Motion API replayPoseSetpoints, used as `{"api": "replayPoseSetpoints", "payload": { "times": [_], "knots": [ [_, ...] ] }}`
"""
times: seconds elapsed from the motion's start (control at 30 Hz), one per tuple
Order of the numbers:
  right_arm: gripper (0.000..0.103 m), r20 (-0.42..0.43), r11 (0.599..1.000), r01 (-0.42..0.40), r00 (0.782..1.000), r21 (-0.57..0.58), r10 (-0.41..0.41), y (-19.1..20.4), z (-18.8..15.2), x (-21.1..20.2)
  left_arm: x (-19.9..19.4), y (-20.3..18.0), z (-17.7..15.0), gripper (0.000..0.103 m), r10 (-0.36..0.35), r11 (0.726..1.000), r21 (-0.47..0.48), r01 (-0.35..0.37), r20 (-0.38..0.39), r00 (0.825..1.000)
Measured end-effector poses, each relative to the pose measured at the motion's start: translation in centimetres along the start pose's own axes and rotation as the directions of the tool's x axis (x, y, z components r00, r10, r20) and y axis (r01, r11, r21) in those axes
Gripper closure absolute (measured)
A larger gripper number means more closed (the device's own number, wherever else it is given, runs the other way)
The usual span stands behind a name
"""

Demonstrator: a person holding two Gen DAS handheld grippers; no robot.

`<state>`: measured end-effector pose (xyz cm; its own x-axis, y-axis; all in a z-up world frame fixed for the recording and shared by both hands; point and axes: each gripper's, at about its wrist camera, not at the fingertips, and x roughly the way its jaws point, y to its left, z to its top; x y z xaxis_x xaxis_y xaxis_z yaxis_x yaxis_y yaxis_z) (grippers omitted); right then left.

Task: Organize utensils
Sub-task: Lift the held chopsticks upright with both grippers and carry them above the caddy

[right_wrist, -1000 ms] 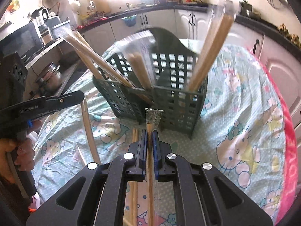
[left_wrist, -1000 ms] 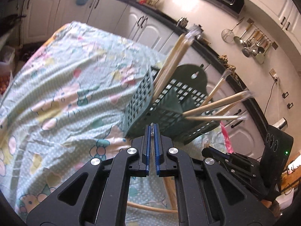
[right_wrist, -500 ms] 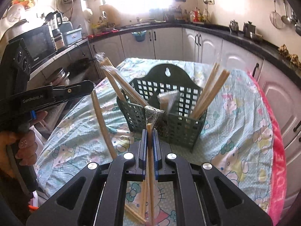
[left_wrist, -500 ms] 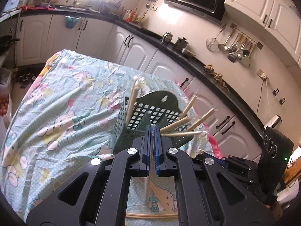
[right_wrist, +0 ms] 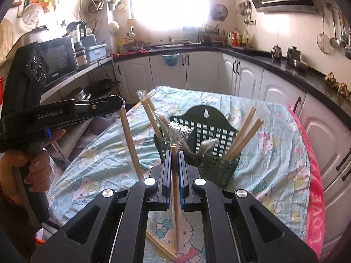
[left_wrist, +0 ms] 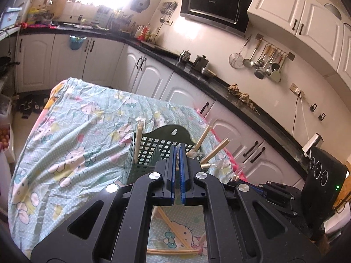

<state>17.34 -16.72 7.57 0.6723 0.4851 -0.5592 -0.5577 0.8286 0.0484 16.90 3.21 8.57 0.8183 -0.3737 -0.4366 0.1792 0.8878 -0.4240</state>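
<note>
Left gripper (right_wrist: 120,104): fingers clamped on the top of the left stick (right_wrist: 131,144), which hangs steeply down toward the cloth (right_wrist: 274,175). In the left wrist view only a thin slit between the fingers, the stick itself hard to make out. Right gripper (right_wrist: 174,155): fingers clamped on the right stick (right_wrist: 174,175), in a clear sleeve, tip poking just past the fingertips. Both held above the surface, short of the basket (right_wrist: 217,166). Basket upright on the cloth, bundles already leaning out of it left and right. Loose sticks (right_wrist: 162,247) lying on the cloth below the right gripper.

Risks, as judged from here:
- Slick sleeve, narrow pinch: likely to slide or swivel in the fingers on the way in.
- Left stick gripped at its very end: prone to swing, and may catch the rim or knock a leaning bundle.
- Light basket on rumpled cloth: a push on its wall could tip or shove it.
- Two grippers near one opening: could collide if brought in together.
- Sticks already fanned outward: an added one may lever them out.

Writing: "GenRobot.AI" (right_wrist: 53,115) on the left gripper's side. "LOVE" (right_wrist: 317,199) along the pink edge, partly readable. Microwave and hood badges too small to read.
</note>
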Motion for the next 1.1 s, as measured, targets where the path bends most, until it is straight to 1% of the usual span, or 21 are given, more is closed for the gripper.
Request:
{"api": "replayPoseSetpoints", "payload": {
  "times": [0.23, 0.47, 0.67, 0.9, 1.1],
  "knots": [
    [0.097, 0.081, 1.0, -0.004, 0.997, -0.019, 0.005, 0.7, 1.8, -2.2, -1.8, -1.5, 1.3, 0.102, -0.026, 0.999, 0.036, 0.024, 0.048, 0.999],
    [0.097, 0.195, 0.999, 0.001, 0.981, -0.045, 0.008, 1.1, 4.9, -5.1, -3.6, -3.4, 3.7, 0.102, -0.044, 0.995, 0.093, 0.034, 0.108, 0.993],
    [0.097, 0.291, 0.996, 0.042, 0.957, -0.082, -0.017, 1.3, 7.7, -7.1, -4.9, -4.9, 6.6, 0.102, -0.053, 0.991, 0.134, 0.03, 0.167, 0.985],
    [0.097, 0.363, 0.993, 0.079, 0.931, -0.085, -0.043, 0.6, 9.9, -8.2, -5.6, -6.3, 9.5, 0.102, -0.053, 0.984, 0.175, 0.013, 0.225, 0.973],
    [0.097, 0.424, 0.989, 0.117, 0.903, -0.09, -0.068, 0.2, 11.3, -8.4, -5.1, -6.9, 11.1, 0.102, -0.038, 0.982, 0.186, -0.012, 0.261, 0.965]
  ]
}}
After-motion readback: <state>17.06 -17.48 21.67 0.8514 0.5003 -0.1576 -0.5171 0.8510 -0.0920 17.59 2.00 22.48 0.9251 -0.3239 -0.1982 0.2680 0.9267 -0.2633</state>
